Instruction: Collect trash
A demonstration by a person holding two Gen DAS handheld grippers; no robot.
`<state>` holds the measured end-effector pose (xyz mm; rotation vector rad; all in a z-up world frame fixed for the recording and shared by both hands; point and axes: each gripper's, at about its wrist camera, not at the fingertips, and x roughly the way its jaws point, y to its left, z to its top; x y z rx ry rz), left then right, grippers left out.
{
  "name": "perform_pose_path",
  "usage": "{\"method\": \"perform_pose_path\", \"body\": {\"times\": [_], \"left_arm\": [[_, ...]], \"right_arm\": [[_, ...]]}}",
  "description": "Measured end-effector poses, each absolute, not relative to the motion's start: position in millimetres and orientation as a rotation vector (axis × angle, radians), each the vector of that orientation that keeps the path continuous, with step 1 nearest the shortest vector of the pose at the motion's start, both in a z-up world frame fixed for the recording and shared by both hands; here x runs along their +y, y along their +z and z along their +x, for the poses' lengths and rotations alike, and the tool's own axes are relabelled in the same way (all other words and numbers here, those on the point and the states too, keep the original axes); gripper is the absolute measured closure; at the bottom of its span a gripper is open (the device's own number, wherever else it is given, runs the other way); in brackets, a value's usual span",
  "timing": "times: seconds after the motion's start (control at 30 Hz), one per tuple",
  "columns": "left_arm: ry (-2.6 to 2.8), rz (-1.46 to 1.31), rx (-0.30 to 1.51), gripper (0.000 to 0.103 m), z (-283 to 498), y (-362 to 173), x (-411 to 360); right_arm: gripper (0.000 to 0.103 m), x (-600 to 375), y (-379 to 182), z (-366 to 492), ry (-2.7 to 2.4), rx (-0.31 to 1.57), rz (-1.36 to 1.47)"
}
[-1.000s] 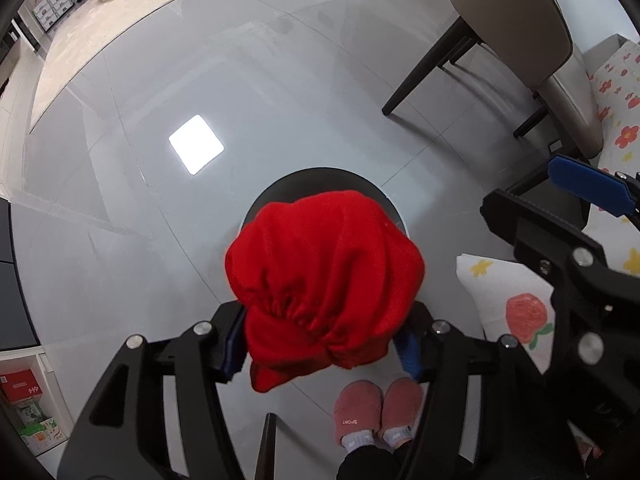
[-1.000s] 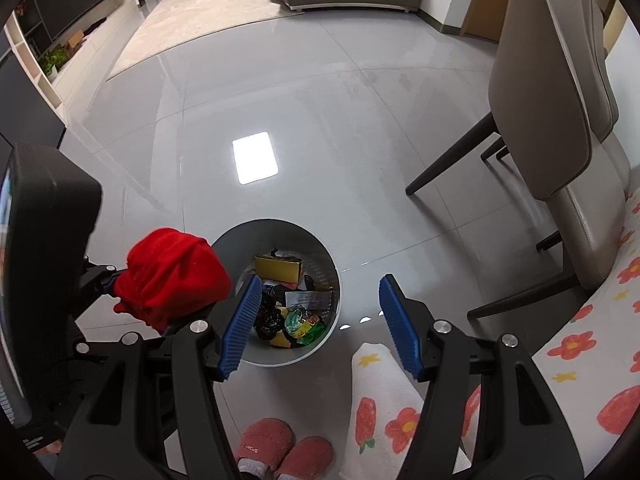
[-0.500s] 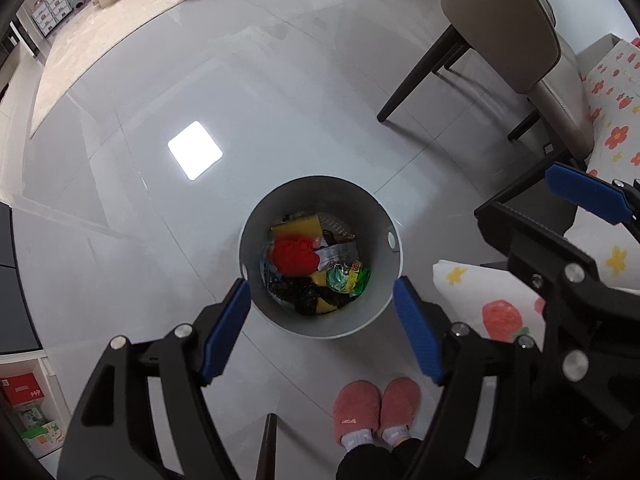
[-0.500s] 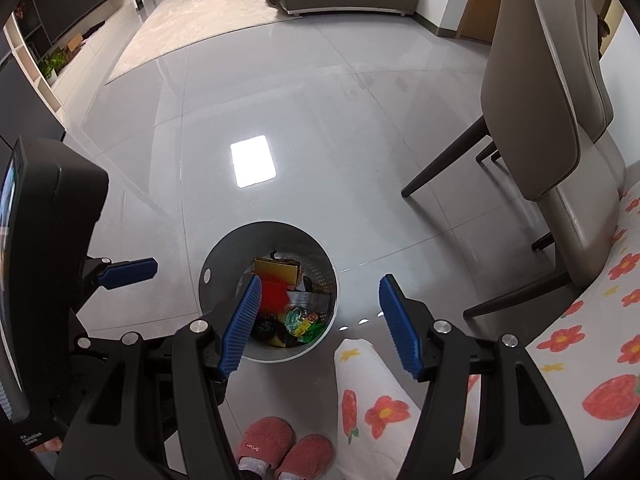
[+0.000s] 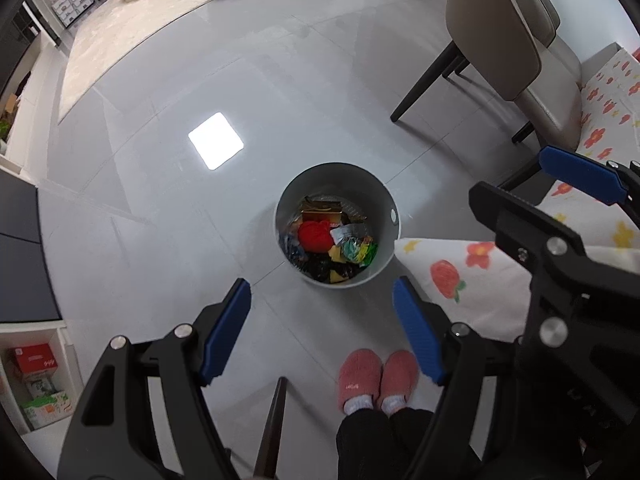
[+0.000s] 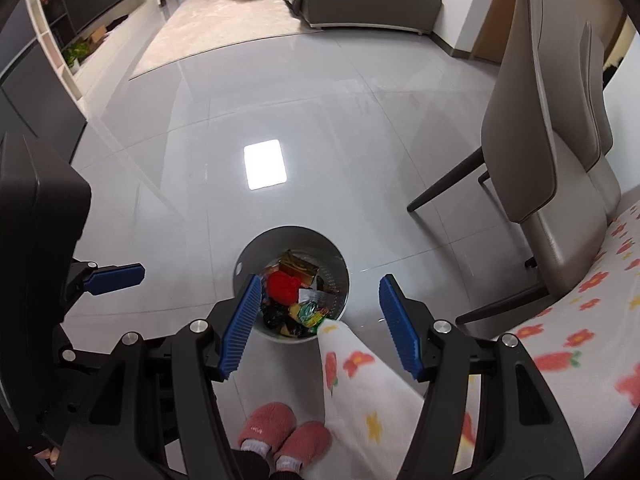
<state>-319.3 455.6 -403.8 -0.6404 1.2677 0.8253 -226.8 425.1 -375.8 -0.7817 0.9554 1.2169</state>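
A round grey bin stands on the tiled floor, far below both grippers. Inside it lies a crumpled red cloth on top of several wrappers and dark scraps. My left gripper hangs open high above the floor, nothing between its blue pads. In the right wrist view the same bin shows with the red cloth in it. My right gripper is also open and empty. The left gripper's blue pad shows at the left of that view.
Grey dining chairs stand to the right of the bin. A white tablecloth with red flowers hangs down at the right, its corner near the bin's rim. A person's pink slippers are on the floor below. A shelf unit is at the left.
The left gripper let go of the red cloth, which dropped into the bin. Both grippers have risen, so the bin looks smaller and farther away.
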Motion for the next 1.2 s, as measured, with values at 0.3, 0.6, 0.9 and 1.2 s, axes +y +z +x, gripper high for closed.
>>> {"method": "perform_pose_path", "body": {"times": [0.3, 0.6, 0.9, 1.2], "left_arm": [[0.814, -0.65, 1.301, 0.029, -346, -324, 401], [0.69, -0.515, 1.283, 0.029, -316, -241, 351], [0.453, -0.274, 1.222, 0.029, -226, -183, 290], [0.237, -0.091, 1.151, 0.029, -113, -154, 192]], "right_arm": [[0.043, 368, -301, -241, 1.227, 0.993, -0.763], [0.043, 293, -214, -221, 1.11, 0.942, -0.64], [0.043, 191, -164, -154, 0.811, 0.906, -0.449], [0.043, 73, -140, -69, 0.535, 0.882, -0.299]]}}
